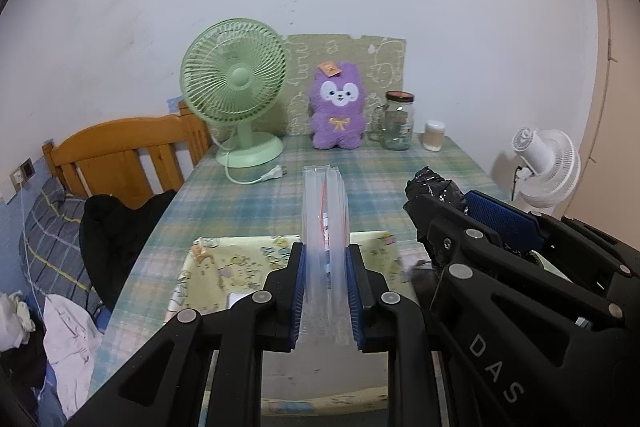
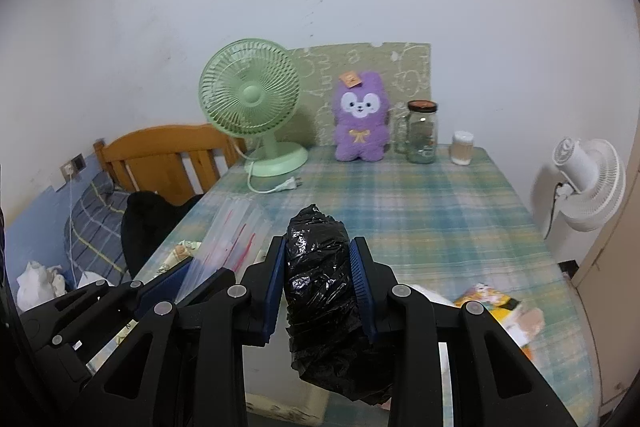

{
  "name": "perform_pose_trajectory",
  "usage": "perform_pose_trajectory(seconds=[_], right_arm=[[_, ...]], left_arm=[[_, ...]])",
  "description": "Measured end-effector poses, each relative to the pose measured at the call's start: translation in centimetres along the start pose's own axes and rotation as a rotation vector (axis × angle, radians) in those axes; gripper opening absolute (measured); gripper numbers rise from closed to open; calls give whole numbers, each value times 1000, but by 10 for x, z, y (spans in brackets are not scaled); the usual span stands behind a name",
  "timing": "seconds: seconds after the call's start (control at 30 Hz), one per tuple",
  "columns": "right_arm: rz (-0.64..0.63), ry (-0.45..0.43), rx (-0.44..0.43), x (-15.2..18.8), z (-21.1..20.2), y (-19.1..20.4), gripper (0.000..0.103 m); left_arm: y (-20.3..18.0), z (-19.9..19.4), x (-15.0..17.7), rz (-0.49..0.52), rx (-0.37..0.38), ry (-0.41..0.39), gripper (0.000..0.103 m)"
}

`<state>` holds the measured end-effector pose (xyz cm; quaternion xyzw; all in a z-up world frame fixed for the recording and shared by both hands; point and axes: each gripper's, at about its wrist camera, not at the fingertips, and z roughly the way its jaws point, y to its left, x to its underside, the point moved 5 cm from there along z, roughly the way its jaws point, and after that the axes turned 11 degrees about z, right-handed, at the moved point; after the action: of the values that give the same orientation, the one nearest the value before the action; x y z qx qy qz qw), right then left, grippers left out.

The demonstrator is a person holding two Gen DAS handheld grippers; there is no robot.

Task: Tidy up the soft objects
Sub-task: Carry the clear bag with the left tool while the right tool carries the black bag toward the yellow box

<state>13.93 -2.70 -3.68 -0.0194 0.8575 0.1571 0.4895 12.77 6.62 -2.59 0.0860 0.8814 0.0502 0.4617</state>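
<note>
Both grippers are raised level over the near table edge, side by side. The left gripper [image 1: 325,291] clamps clear zip bags [image 1: 324,227]; the right gripper [image 2: 320,287] clamps a black plastic bundle [image 2: 324,291].

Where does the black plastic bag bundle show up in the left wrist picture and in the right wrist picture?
Left wrist view: the black plastic bag bundle sits at the right, clamped in the right tool.
Right wrist view: it fills the lower centre, pinched between the blue pads of that tool.
Shared landmark: the purple plush toy against the back wall, beside the green fan.
</note>
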Motion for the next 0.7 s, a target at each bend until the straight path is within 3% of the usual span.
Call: perform_pose_trajectory(seconds=[0.47, 0.53, 0.7], right_arm=[[-28, 72, -30, 16, 38, 31, 36], [-35, 87, -33, 19, 45, 35, 36], [-56, 114, -47, 24, 57, 44, 36]], left_arm=[[36, 32, 30, -15, -19, 109, 23], [39, 36, 34, -15, -26, 128, 39], [48, 45, 42, -23, -24, 160, 52]])
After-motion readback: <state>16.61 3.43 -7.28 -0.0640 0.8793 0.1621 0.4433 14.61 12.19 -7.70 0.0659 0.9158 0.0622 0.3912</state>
